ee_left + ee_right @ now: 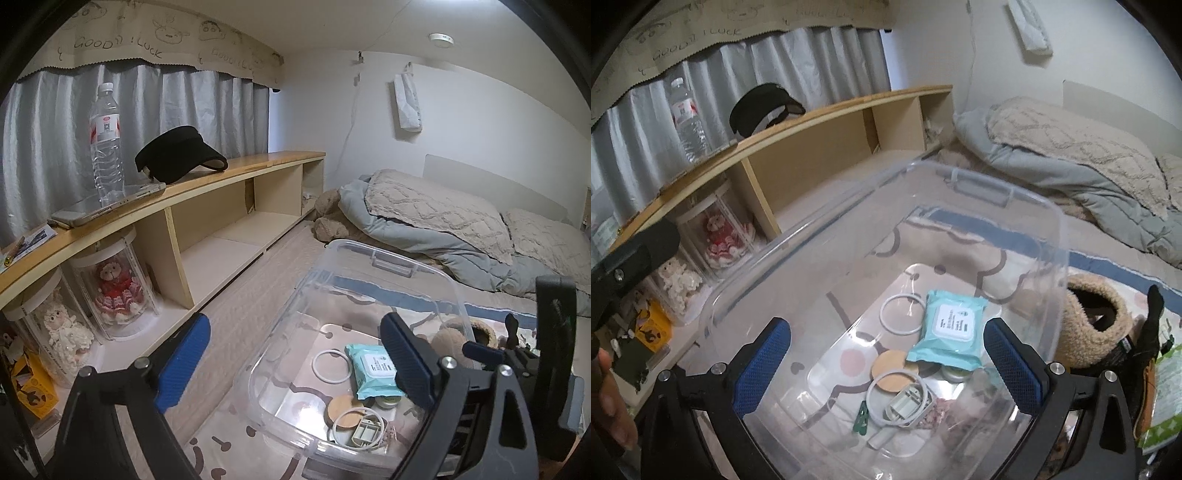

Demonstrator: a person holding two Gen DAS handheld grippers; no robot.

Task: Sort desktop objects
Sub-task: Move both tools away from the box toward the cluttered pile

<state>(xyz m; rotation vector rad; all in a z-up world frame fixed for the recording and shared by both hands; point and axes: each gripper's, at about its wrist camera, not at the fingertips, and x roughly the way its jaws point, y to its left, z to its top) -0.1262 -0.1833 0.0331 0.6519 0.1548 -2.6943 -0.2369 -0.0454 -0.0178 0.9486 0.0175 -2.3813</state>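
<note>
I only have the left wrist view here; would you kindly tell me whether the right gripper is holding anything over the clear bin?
Observer: No. The right gripper stands open above the clear bin, with nothing between its fingers.
Operator: Thank you. Is anything inside the bin hidden from me?
Observer: Yes, a small green clip lies beside the coiled white cable.
Operator: And what is on the far right of the bin?
Observer: Past the fuzzy tan item, a green and white packet lies at the picture's edge.
</note>
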